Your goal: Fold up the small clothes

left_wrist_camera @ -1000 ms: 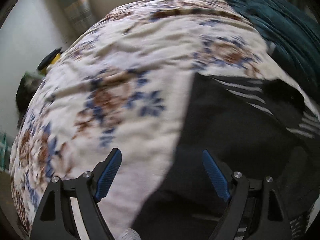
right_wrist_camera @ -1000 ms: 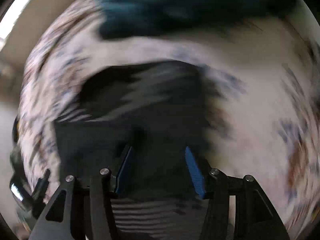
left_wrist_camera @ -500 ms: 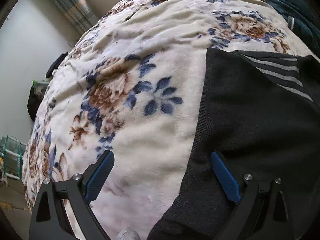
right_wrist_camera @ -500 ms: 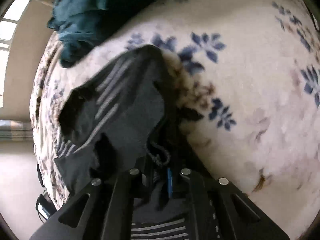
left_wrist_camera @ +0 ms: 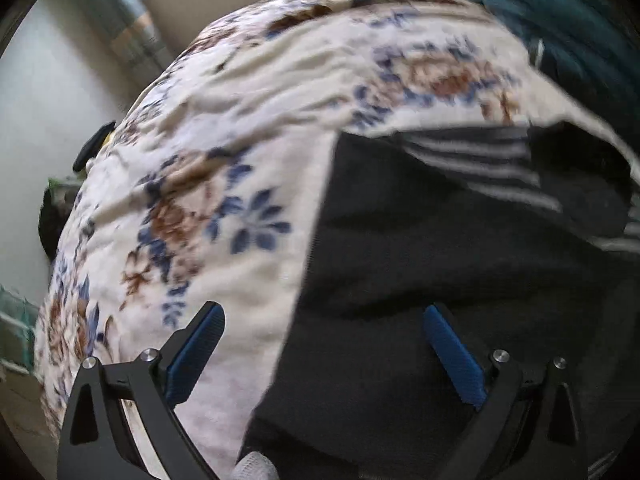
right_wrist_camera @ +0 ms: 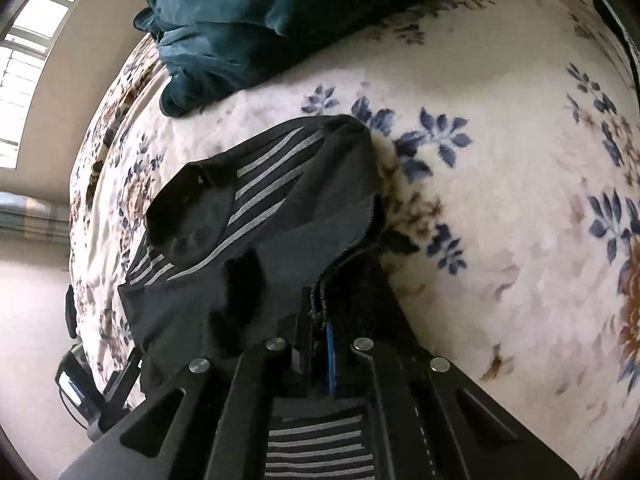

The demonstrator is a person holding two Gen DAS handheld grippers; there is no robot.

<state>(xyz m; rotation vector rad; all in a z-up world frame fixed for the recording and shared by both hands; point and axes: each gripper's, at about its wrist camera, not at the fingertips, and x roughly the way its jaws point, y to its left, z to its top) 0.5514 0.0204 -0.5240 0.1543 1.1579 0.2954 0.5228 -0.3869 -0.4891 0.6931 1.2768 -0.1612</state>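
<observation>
Garment [right_wrist_camera: 280,216]: black, grey-striped, on the blanket [right_wrist_camera: 500,200] middle, part doubled over.
Right gripper [right_wrist_camera: 320,320]: pinching the garment's edge.
Left gripper [left_wrist_camera: 320,344]: spread, empty, over its left edge.
Progress: early; folds remain.
Far edge: teal cloth [right_wrist_camera: 260,12].

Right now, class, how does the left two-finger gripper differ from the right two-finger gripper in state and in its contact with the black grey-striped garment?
The left two-finger gripper is open, its blue pads wide apart; the right two-finger gripper is shut.
The left one holds nothing and hovers over the edge of the black grey-striped garment; the right one pinches that garment's edge.
Both point over the floral fleece blanket.
</observation>
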